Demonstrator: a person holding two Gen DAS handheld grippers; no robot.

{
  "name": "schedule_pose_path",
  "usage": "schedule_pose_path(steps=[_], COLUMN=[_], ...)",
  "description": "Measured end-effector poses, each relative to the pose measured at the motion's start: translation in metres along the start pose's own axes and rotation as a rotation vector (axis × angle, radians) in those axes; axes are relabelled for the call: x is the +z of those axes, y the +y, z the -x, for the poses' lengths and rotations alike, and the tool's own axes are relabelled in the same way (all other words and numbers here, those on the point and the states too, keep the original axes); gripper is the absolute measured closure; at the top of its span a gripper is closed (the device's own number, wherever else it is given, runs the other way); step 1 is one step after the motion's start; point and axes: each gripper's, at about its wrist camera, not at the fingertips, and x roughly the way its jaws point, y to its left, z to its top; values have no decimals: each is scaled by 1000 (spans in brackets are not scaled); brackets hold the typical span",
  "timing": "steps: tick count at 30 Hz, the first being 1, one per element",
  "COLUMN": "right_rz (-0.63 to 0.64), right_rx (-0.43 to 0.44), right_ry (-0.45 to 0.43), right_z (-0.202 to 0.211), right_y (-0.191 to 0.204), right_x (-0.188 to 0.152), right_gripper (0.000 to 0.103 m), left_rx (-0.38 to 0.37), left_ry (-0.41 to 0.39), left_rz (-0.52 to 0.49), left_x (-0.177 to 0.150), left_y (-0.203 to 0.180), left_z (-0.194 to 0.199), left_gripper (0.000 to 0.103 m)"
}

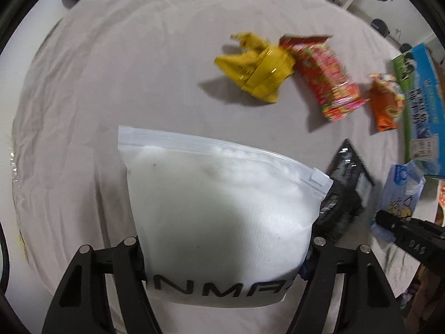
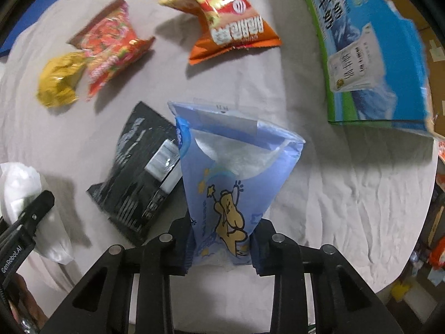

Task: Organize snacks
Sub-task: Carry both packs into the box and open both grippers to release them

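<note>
The left claw [image 1: 222, 253] is clamped on a white zip pouch [image 1: 219, 194], held upright above the cloth-covered surface [image 1: 125, 69]. Farther in, a crumpled yellow wrapper [image 1: 256, 69] touches a red snack bag [image 1: 328, 80], with an orange snack bag [image 2: 233, 25] beside it. A black packet [image 2: 141, 172] lies flat between the two claws. The right claw [image 2: 222, 245] grips a blue tissue pack [image 2: 236, 178] with a cartoon bear, upright. A blue-and-green carton [image 2: 370, 47] stands near the surface's right edge.
</note>
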Motion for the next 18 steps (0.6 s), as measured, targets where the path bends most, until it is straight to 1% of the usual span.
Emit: schedule_pose_path(steps=[2,6,7,9,11,12,13,14,15,16,17,18], right_rz=[14,45,48,56,60,65,68,70,71,71,71,65], right_rx=[19,74,83,119,154,174,186,202,212,216,224,235], right_ry=[-15,-67,-75,-101,-125,-138,-148,-166,-181,-190,-203,-219], right_z=[10,39,44,62,80,95,115,131,140,153,177,188], right_y=[-7,-19,-16,-31,-42,-47,-47,-51,-61,-65,-79,-91], right_x=[-6,-30,-31,-38,-41,-38,-27,-17,-19,-13,-3,-2], right_gripper=[69,69,69,69,69,69,69,69,69,69,69,69], left_rx=[-13,-33,-39,-53,-60,-64,-71,-79,-92,-103,-112,-114], left_ry=[-21,-58,-63,-80,-97,-110,-119,-125,-134,-141,-151,-159], left_rz=[3,-1,-6,-6,-10,-9,-10,-9,-7,-7,-14,-24], left_x=[-4,-13,-11,-14,-15,-17,-19,-11,-12,-9,-8,-8], left_y=[1,-2,-6,-15,-38,-45,-53,-70,-78,-92,-107,-120], left_z=[16,51,62,80,96,104,110,108,118,120,127,134], left_gripper=[32,32,32,32,32,32,32,32,32,32,32,32])
